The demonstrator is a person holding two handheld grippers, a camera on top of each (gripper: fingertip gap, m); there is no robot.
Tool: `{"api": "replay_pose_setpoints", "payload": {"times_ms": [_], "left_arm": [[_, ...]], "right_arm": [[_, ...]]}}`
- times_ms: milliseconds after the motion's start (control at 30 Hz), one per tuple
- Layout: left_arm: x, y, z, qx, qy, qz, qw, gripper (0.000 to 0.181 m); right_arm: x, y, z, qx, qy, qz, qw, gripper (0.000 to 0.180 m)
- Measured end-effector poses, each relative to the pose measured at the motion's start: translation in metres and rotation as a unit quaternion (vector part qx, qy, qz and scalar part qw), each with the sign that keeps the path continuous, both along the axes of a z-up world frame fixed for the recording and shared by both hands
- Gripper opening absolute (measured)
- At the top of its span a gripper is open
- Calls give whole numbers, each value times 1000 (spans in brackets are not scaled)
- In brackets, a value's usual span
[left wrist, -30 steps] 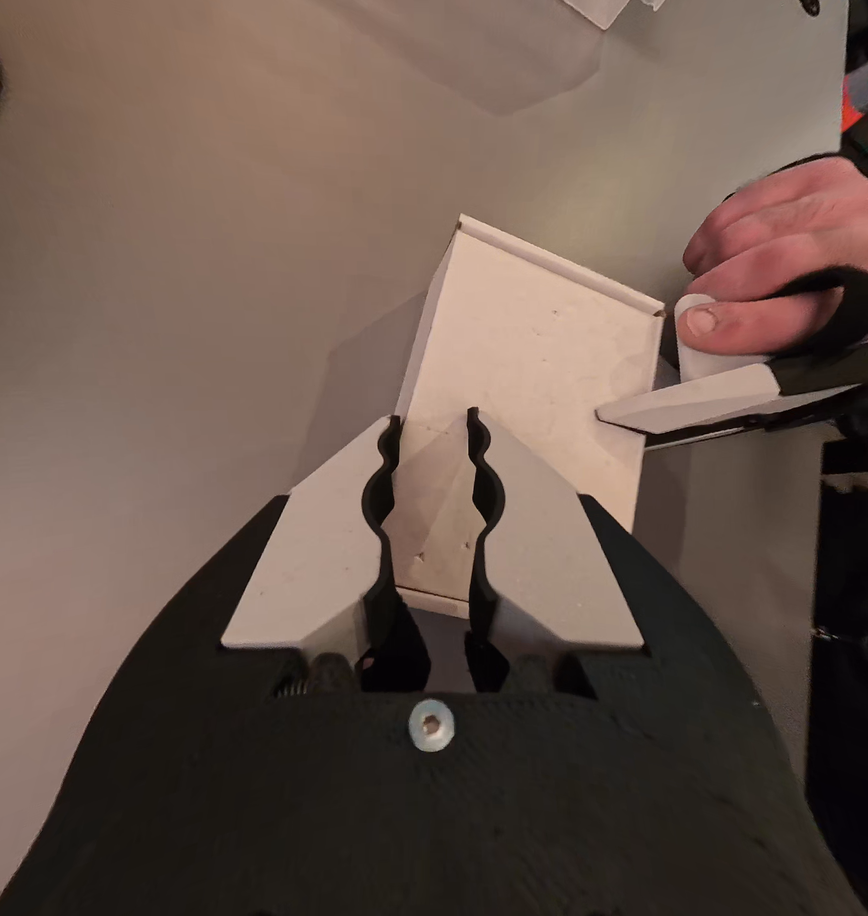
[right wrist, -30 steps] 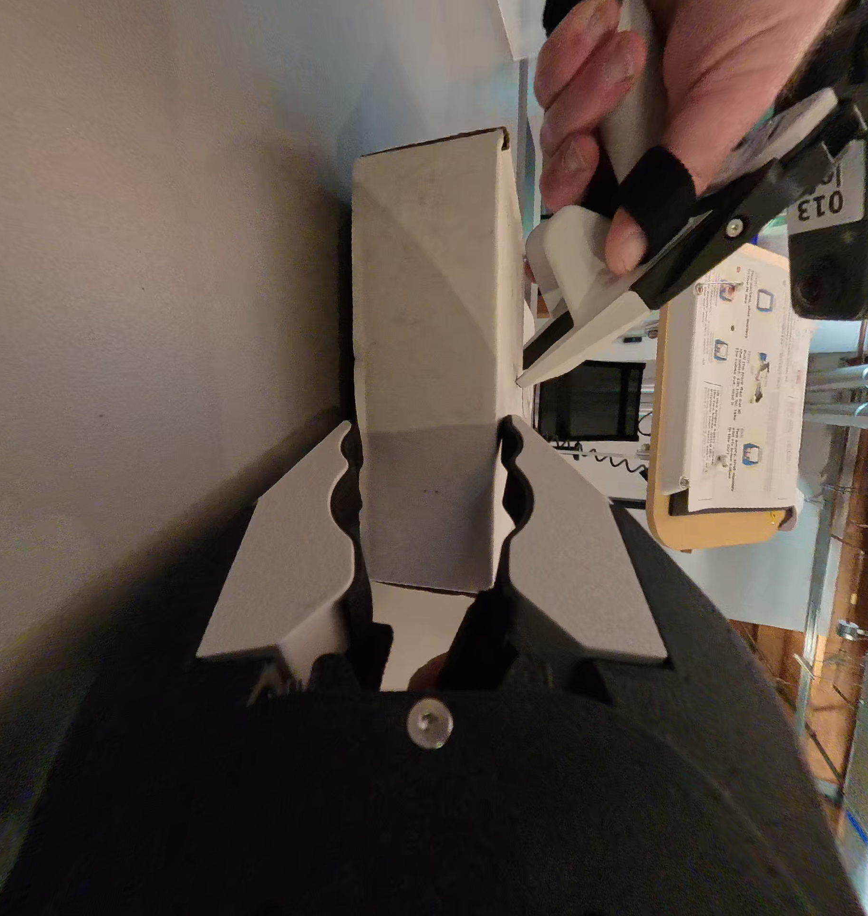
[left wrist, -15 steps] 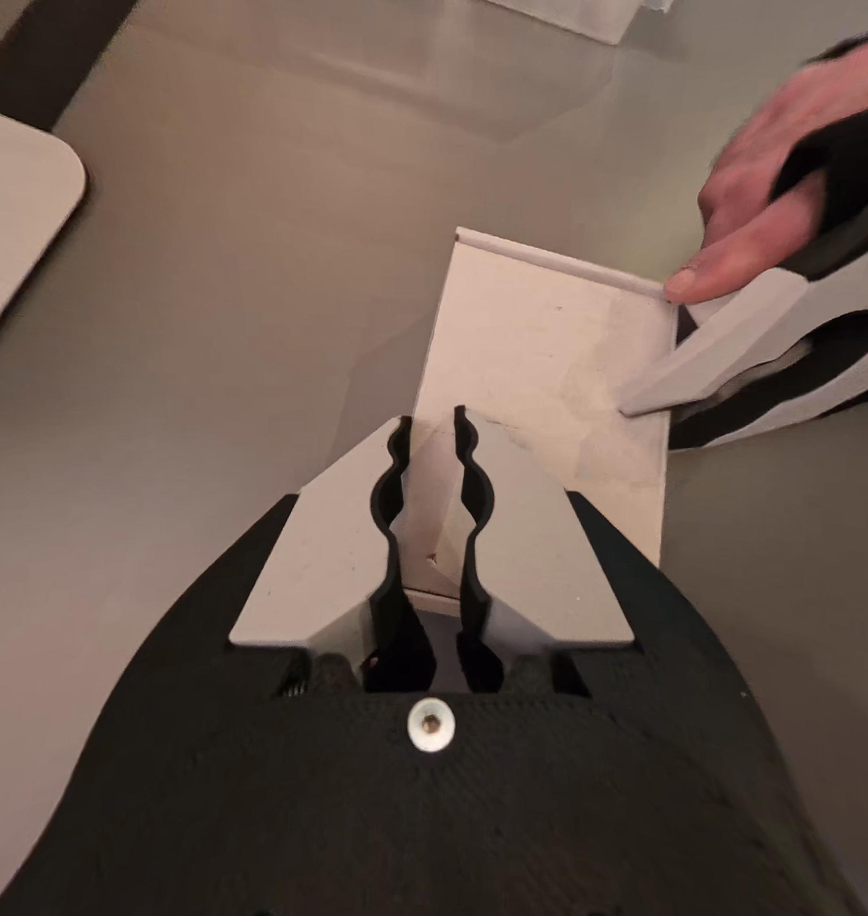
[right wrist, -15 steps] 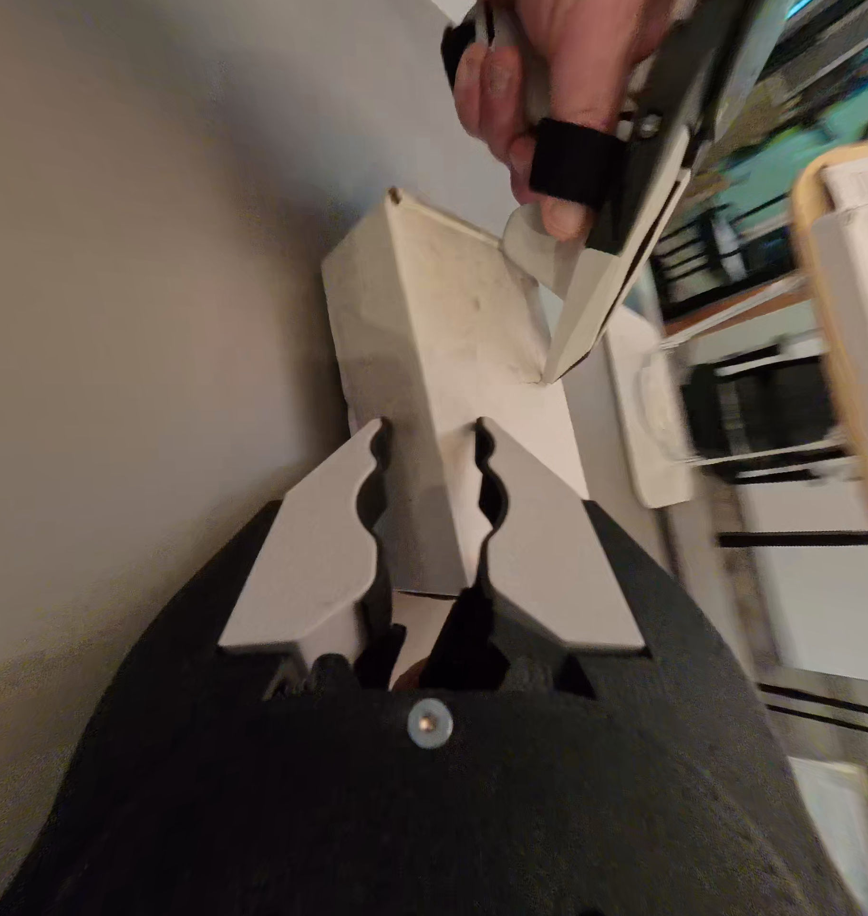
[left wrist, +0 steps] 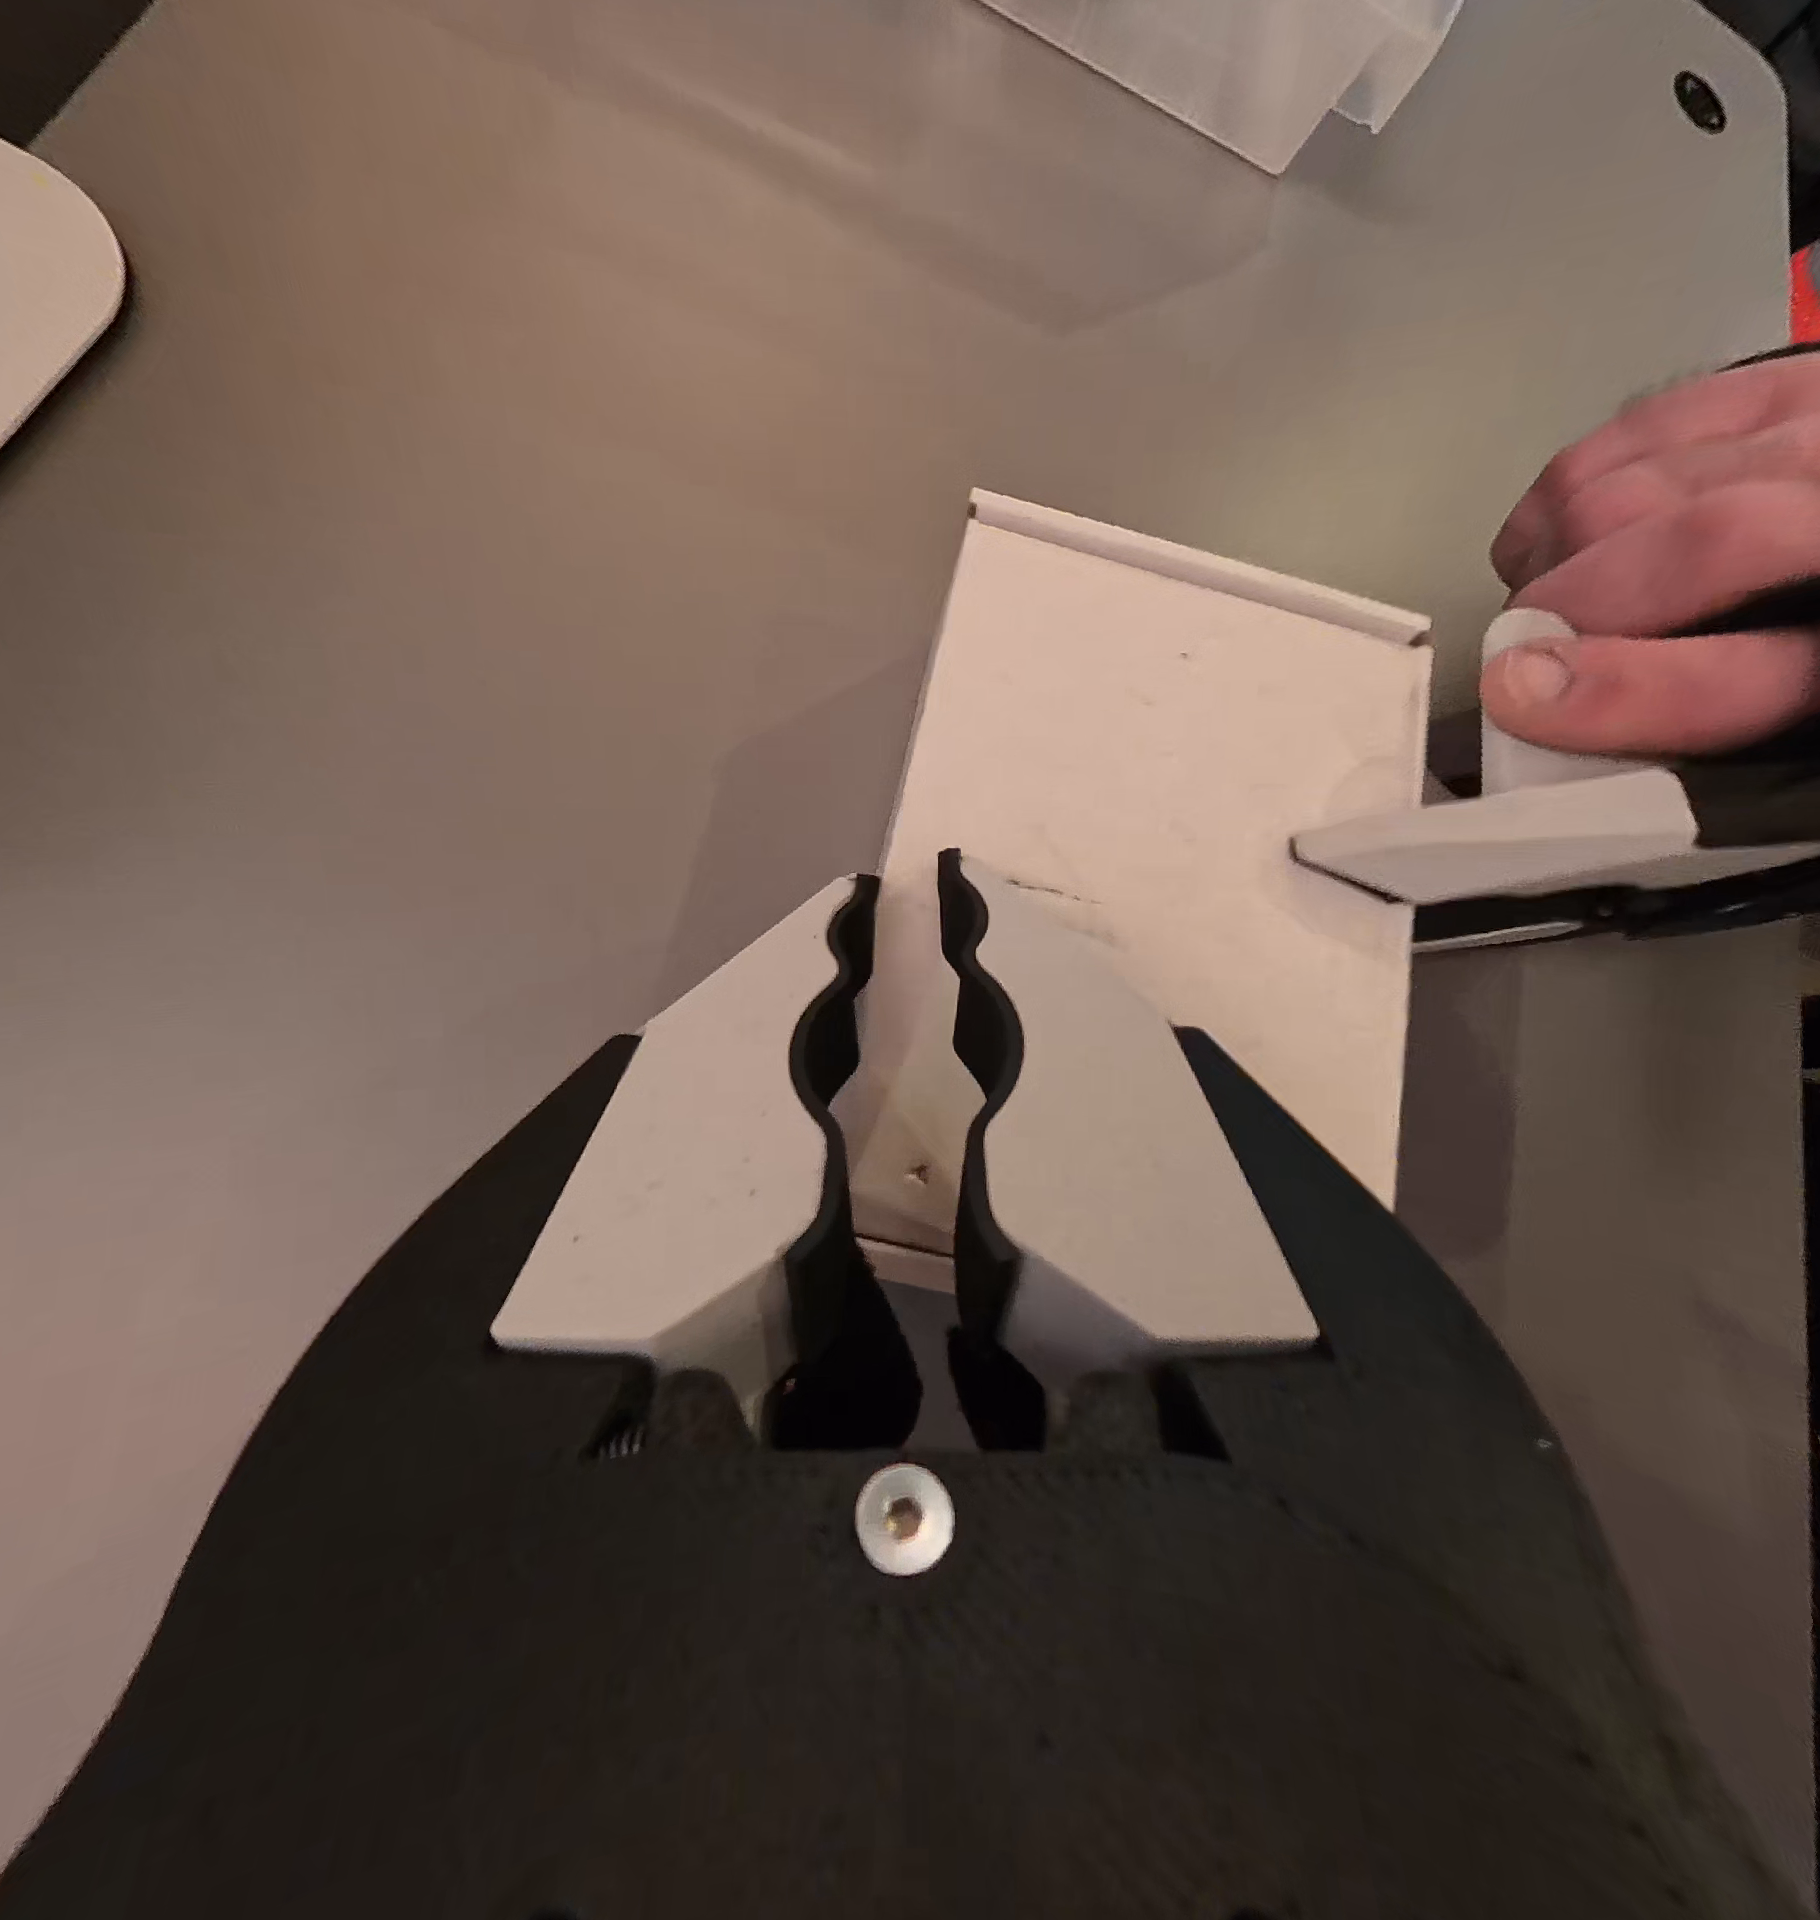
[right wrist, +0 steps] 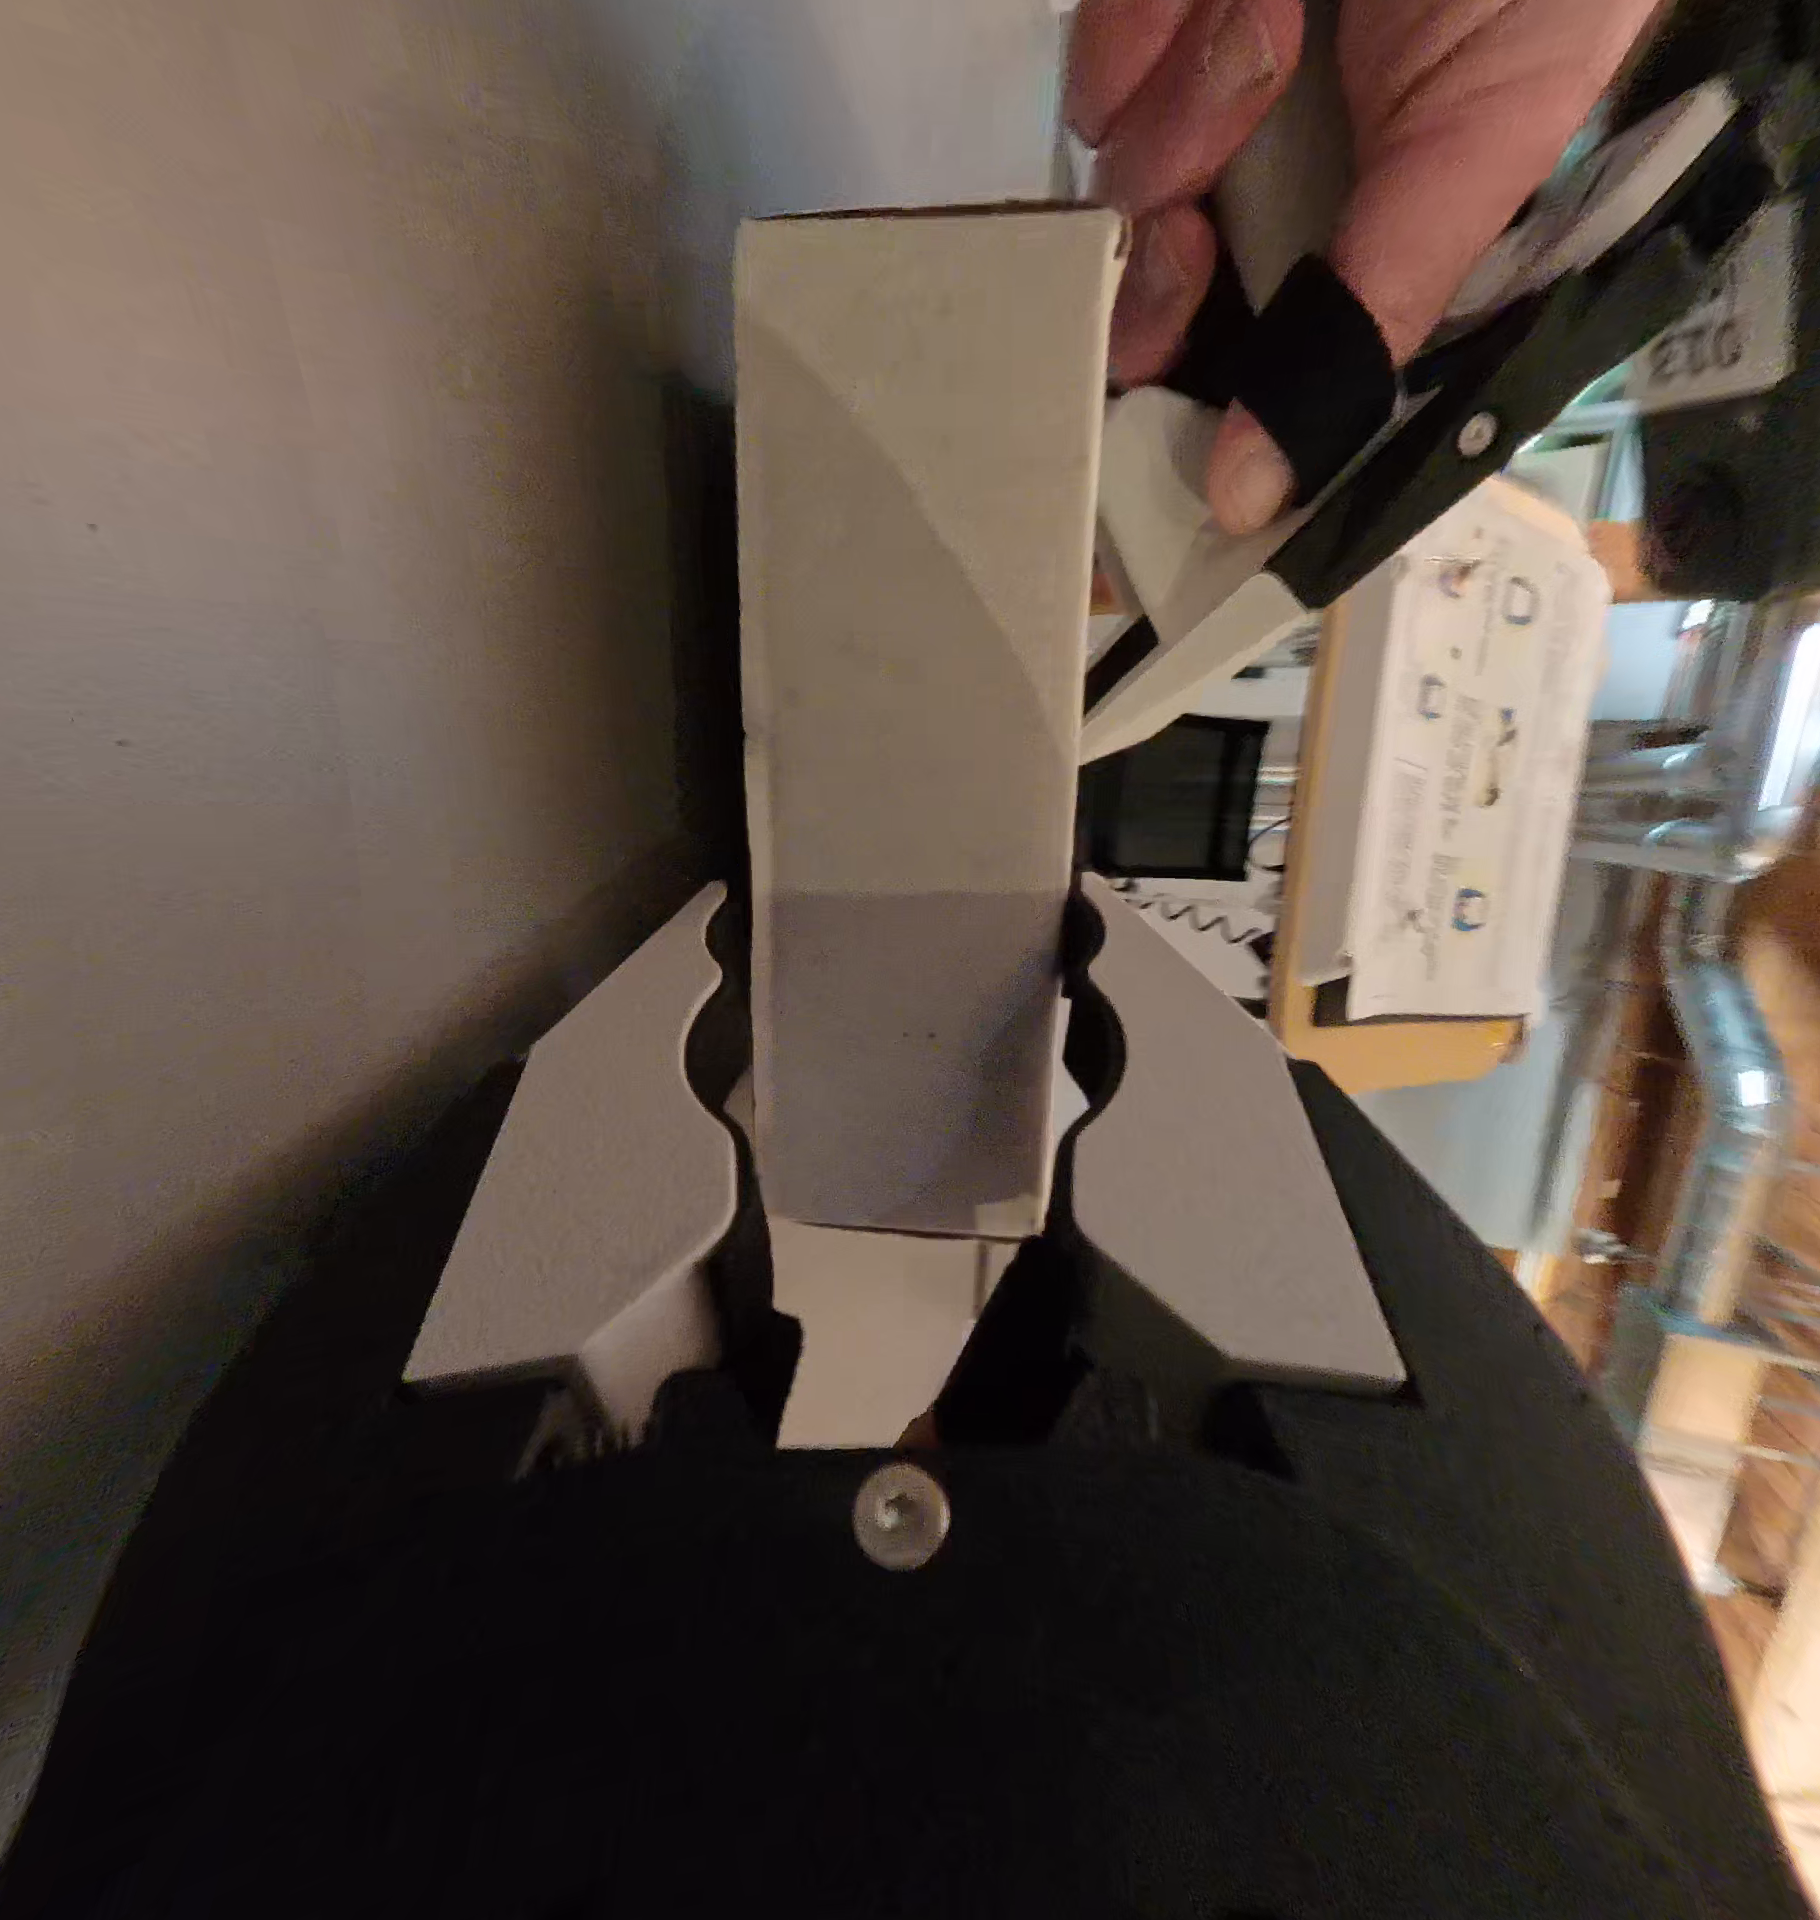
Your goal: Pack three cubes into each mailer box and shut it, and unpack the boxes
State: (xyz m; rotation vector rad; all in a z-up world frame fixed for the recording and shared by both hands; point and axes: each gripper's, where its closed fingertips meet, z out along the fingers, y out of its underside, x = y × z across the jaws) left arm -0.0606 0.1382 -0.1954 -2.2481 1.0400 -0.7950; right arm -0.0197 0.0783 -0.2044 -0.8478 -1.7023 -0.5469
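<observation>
A white cardboard mailer box (left wrist: 1145, 790) is closed and shows no cubes. My right gripper (right wrist: 901, 894) is shut on the box (right wrist: 906, 571) across its thin sides, just off the grey table (right wrist: 262, 623). In the left wrist view it (left wrist: 1342, 873) comes in from the right with a hand on it. My left gripper (left wrist: 906, 868) hovers over the box's broad face at its left edge. Its jaws stand a narrow gap apart with nothing between them. In the right wrist view the left gripper (right wrist: 1103, 727) tips toward that face.
A white rounded board (left wrist: 12, 291) lies at the table's far left. A clear plastic container (left wrist: 1249, 73) stands at the back. The table edge (left wrist: 1789, 520) runs down the right. Beyond the table are a wooden board with a paper sheet (right wrist: 1457, 779) and a dark screen (right wrist: 1176, 790).
The right gripper has swung the box back upright in its view after a tilt. The left gripper's jaws have narrowed, and the box has shifted slightly right under them.
</observation>
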Motion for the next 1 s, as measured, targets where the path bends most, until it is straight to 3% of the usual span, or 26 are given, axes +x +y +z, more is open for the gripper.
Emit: {"api": "replay_pose_setpoints", "payload": {"times_ms": [67,367,1000], "left_arm": [[0,1,0,6,6,-2,1000,9],[2,3,0,67,27,13,997,3],[4,3,1,105,46,21,993,3]], "right_arm": [[-2,-2,-1,-3,-4,7,1000,58],[-1,-11,3,-168,31,29,985,55],[4,-16,6,-266,8,42,963,54]]}}
